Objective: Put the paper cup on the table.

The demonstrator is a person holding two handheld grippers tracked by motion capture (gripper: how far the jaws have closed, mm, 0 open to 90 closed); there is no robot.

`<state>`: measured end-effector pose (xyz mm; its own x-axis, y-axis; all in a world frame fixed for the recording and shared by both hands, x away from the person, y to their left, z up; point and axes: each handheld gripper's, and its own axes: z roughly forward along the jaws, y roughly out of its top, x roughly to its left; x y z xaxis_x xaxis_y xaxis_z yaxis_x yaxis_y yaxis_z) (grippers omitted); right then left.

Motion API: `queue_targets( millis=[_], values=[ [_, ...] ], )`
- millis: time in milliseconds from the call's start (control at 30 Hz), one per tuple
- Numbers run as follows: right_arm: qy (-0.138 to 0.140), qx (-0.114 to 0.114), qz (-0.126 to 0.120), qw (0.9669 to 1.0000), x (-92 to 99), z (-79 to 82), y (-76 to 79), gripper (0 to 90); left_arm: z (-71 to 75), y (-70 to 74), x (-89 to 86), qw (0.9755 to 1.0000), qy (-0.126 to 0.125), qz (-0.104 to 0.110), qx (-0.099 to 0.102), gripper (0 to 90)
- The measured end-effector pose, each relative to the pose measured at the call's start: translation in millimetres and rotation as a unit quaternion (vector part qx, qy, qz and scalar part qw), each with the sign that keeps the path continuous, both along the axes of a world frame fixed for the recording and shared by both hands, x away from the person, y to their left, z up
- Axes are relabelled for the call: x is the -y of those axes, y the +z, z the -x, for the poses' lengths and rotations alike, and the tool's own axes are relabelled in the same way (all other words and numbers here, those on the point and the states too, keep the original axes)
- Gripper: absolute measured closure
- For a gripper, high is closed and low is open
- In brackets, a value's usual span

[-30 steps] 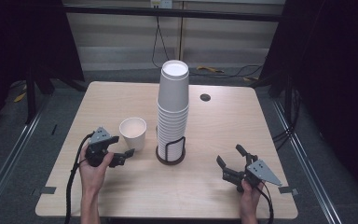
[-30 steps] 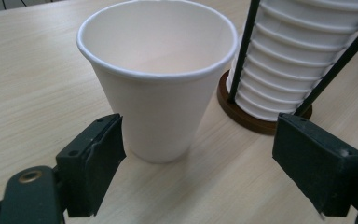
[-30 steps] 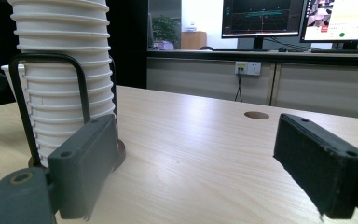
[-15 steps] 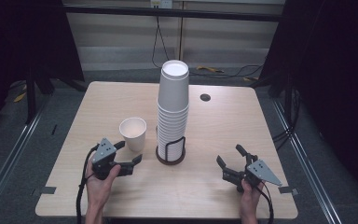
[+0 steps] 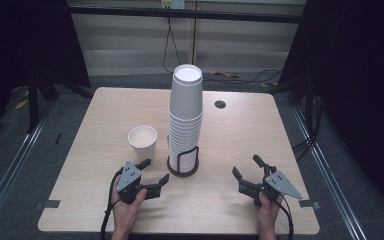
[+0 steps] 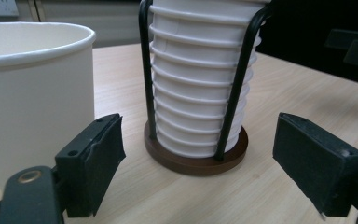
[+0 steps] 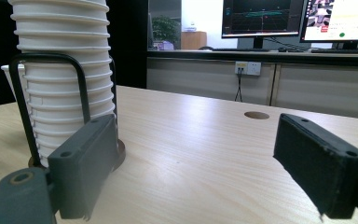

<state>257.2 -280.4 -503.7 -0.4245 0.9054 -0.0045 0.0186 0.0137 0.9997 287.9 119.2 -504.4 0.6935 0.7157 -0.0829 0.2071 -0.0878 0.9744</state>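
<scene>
A tall stack of white paper cups [image 5: 185, 117] stands in a black wire holder with a brown base [image 5: 183, 166] at the table's middle. One single white cup [image 5: 142, 141] stands upright just left of it. My left gripper [image 5: 156, 171] is open near the front edge, below the single cup and left of the holder, with nothing between its jaws. In the left gripper view the single cup [image 6: 32, 93] is close on the left and the stack [image 6: 200, 79] ahead. My right gripper [image 5: 247, 166] is open at the front right, empty, well apart from the stack [image 7: 63, 70].
The light wooden table [image 5: 260, 135] has a round cable hole [image 5: 220, 104] behind the stack. Black frame posts stand at both sides. Monitors [image 7: 261, 18] and a wall socket show beyond the far edge in the right gripper view.
My left gripper has moved right and toward the front edge, away from the single cup and closer to the holder's base. The right gripper has stayed put.
</scene>
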Motion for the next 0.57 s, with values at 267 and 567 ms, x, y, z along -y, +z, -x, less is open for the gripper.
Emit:
queue_targets(
  millis=[267,567],
  values=[
    [0.0,0.0,0.0,1.0,0.0,0.0,0.0,13.6,11.8,-5.3,1.8,0.9992,-0.001,0.017,0.037,16.0],
    [-0.006,-0.002,-0.001,1.0,-0.2,0.3,0.1,13.5,22.8,-9.9,-6.7,0.9943,0.011,0.054,0.091,15.7]
  ],
)
